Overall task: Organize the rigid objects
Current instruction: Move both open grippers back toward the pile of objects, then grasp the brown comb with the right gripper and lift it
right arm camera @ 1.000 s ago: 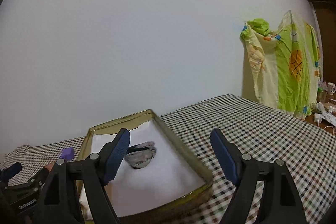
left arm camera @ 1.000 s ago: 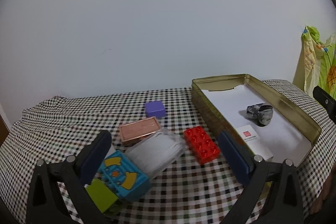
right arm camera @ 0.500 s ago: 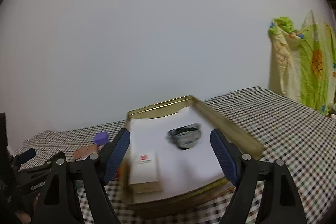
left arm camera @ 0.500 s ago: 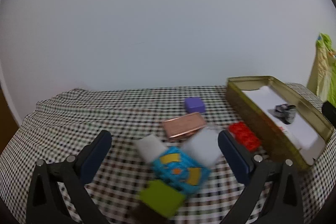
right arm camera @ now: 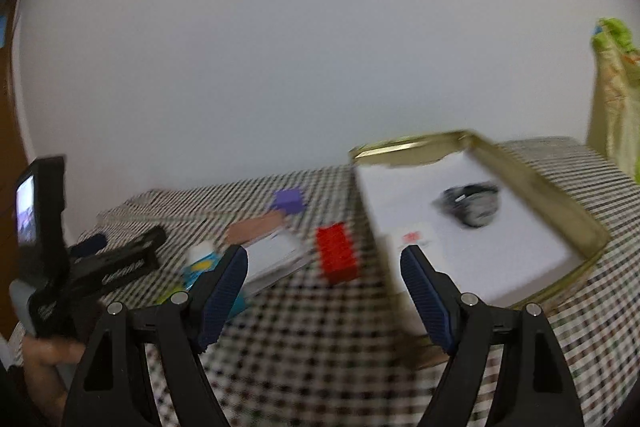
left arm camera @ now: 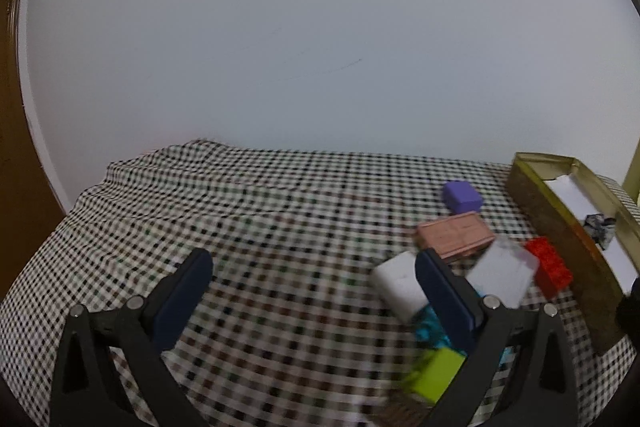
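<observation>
Both grippers point(left arm camera: 312, 297) point(right arm camera: 324, 287) tilt downward, jaws apart

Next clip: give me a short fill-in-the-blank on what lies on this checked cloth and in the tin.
1. The brick lying beside the tin is ____.
2. The small purple box lies ____ the tin.
3. The tin's floor is lined with ____ paper.
4. Both the left claw and the right claw stand ____, with nothing between the pads.

Missing words: red; outside; white; open
</observation>
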Available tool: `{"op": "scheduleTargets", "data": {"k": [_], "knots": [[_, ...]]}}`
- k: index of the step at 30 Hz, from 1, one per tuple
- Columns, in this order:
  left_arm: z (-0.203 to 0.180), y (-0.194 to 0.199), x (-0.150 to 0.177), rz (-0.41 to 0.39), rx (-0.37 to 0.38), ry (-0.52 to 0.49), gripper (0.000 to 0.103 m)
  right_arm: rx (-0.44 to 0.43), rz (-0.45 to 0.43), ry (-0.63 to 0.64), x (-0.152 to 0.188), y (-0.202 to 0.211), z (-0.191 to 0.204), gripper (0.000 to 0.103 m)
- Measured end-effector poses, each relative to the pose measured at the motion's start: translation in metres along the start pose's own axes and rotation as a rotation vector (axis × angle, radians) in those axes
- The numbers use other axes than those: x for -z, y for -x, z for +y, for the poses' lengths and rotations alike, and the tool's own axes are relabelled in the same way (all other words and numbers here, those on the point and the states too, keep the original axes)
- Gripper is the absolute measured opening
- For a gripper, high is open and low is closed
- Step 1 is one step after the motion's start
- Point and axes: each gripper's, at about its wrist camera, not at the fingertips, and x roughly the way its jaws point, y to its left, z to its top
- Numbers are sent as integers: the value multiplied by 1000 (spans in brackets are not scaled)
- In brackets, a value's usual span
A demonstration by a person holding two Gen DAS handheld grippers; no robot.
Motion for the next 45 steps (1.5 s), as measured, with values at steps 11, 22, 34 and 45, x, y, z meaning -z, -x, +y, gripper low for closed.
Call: {"op": "scheduleTargets", "data": {"k": [11,22,34,45], "knots": [[44,-14,-2,61,-77,40,102,-221,303,163,28,-40,69,79],[63,-17,-1,82,-122,46,102,-223,421,290,48,-58,107,60],[58,-17,0,97,-78,28,102,-285,419,396,48,-51,105,27],[37,3,-1,38,181,-44,102,-254,117,199,-10,-6,21,27]]}}
